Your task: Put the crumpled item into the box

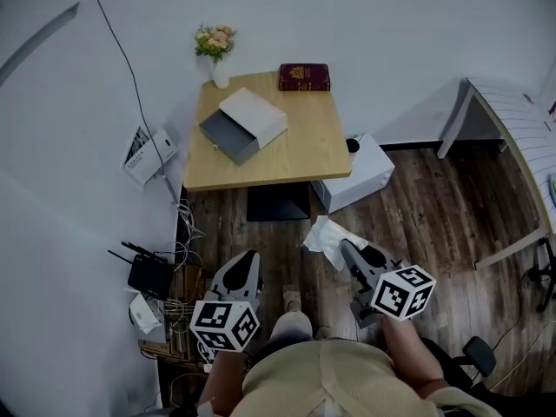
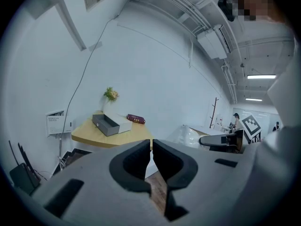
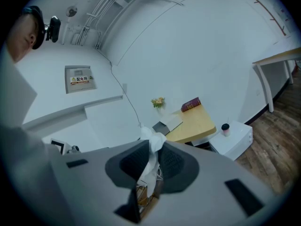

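I'm pinching the crumpled item in the right gripper, its jaws narrowed onto it. The box is sitting well ahead and leftward, by the table's left edge, its open end seemingly facing the near-left corner. The left gripper is hanging closed, empty.

The table is smooth pale wood, the floor dark planks, the crumpled item soft paper.
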Tool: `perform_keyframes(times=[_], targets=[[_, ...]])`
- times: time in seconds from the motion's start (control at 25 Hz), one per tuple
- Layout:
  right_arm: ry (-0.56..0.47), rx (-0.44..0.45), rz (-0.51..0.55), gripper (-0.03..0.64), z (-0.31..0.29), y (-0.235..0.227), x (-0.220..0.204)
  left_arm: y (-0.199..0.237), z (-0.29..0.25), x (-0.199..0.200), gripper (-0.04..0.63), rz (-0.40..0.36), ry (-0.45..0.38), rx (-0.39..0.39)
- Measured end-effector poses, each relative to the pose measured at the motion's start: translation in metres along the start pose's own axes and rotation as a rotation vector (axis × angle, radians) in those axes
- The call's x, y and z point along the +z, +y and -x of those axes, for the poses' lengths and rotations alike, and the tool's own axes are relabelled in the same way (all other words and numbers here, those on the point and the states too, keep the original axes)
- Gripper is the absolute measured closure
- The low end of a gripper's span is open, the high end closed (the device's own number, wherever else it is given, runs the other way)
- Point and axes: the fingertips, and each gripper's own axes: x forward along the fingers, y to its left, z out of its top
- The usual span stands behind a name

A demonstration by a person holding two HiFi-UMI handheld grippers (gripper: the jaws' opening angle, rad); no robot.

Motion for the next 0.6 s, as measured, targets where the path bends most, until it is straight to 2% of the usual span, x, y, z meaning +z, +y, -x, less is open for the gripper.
perform_keyframes(times=[0.6], targets=[[0.050, -0.018, -0.001, 0.548, -0.071, -0.020, 0.017, 0.053, -0.054, 0.013, 0.561, 0.030, 0.027, 0.017]])
